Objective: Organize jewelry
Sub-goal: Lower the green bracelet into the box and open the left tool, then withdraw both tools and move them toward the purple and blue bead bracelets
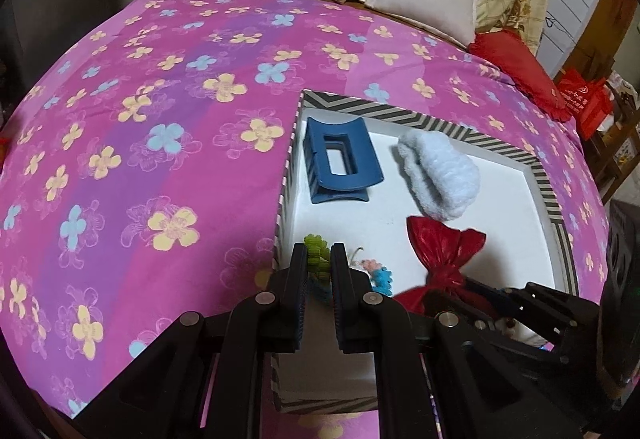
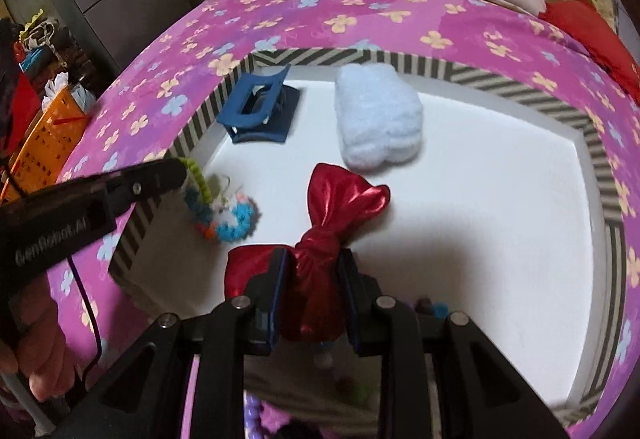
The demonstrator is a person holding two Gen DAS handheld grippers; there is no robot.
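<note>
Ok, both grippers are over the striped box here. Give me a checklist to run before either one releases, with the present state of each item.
1. Right gripper closed on the red satin bow: ok, gripped at the knot.
2. Left gripper closed on the fuzzy multicolour hair tie: ok, pinching its green part.
3. Both items over the striped box: ok.
4. Bare floor for the bow: ok, white space to its right.
5. Blue claw clip and light blue fluffy scrunchie clear of both grippers: ok.
6. Hair tie resting on the floor: cannot tell.
</note>
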